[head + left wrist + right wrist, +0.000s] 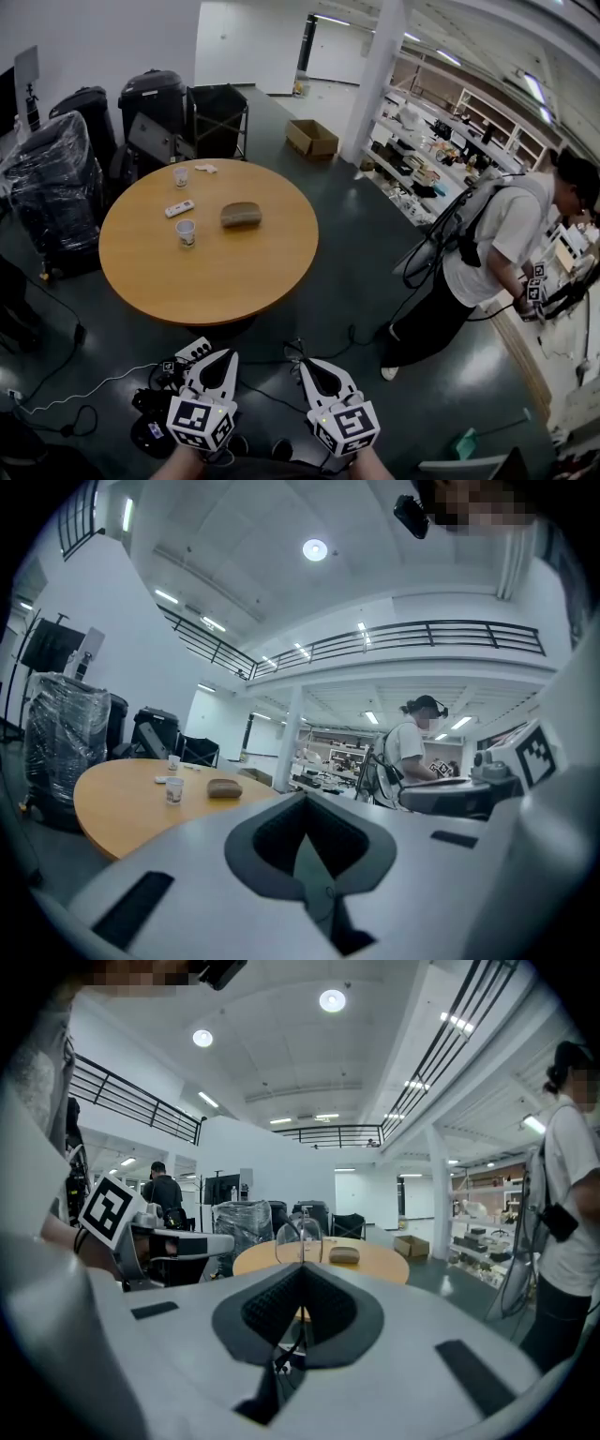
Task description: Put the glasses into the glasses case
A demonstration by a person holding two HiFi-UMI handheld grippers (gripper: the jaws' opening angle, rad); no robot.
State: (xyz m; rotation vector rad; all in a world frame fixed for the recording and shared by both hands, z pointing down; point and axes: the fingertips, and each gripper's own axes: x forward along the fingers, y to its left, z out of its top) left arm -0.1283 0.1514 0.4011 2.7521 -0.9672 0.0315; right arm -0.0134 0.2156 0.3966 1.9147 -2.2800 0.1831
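The glasses case, a brown-grey oblong pouch, lies shut near the middle of the round wooden table. It also shows far ahead in the left gripper view and the right gripper view. Both grippers hang low over the floor, well short of the table's near edge. My right gripper is shut on the clear-lensed glasses, whose lenses stand up just past the jaw tips. My left gripper is shut with nothing in it.
Two paper cups and a white remote share the table. A person stands at the right by shelves. Suitcases, a wrapped bundle and a cardboard box stand beyond. Cables trail on the floor.
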